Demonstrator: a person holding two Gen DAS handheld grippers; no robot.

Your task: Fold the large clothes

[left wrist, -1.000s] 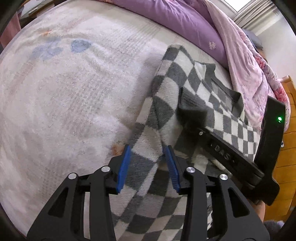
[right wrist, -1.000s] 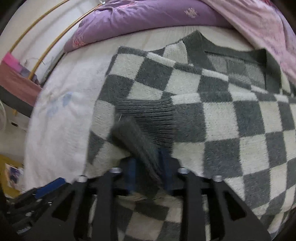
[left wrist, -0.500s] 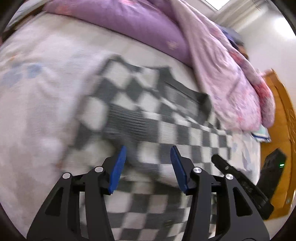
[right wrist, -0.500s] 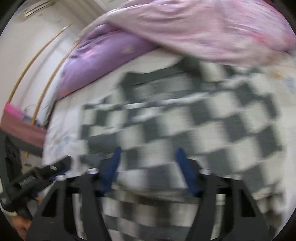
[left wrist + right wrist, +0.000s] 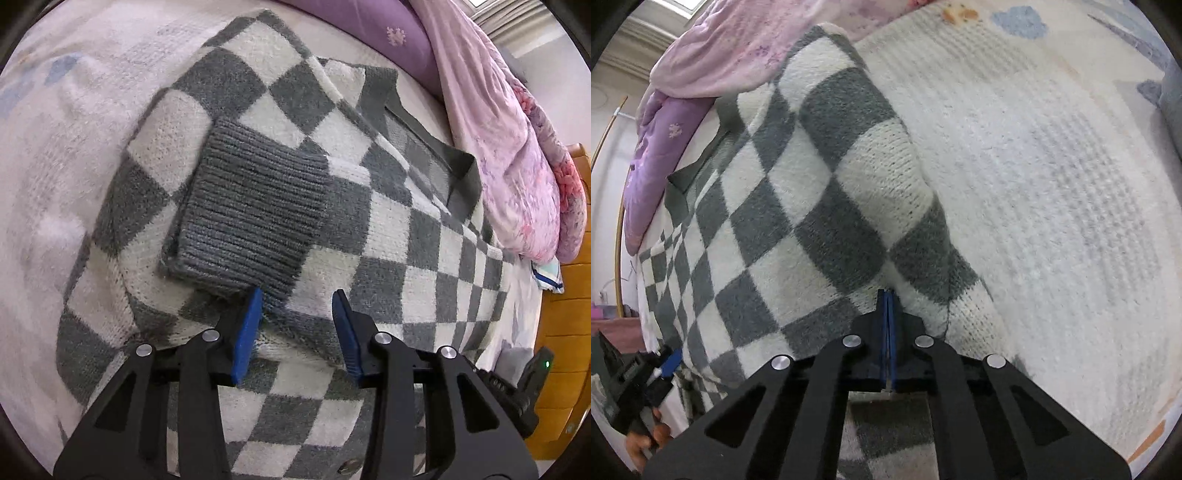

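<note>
The checkered sweater (image 5: pixel 388 229) lies on the bed (image 5: pixel 1052 184). The left gripper (image 5: pixel 297 314) is closing, fabric between its fingers; the right gripper (image 5: pixel 887 295) is clenched at the sweater's edge.

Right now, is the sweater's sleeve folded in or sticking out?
Folded in: the grey ribbed cuff lies on top of the checkered sweater.

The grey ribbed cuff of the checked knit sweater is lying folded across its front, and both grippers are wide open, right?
Not quite. The right gripper is shut, as the right wrist view shows. The grey ribbed cuff does lie across the checked knit sweater; the left gripper is closing.
</note>
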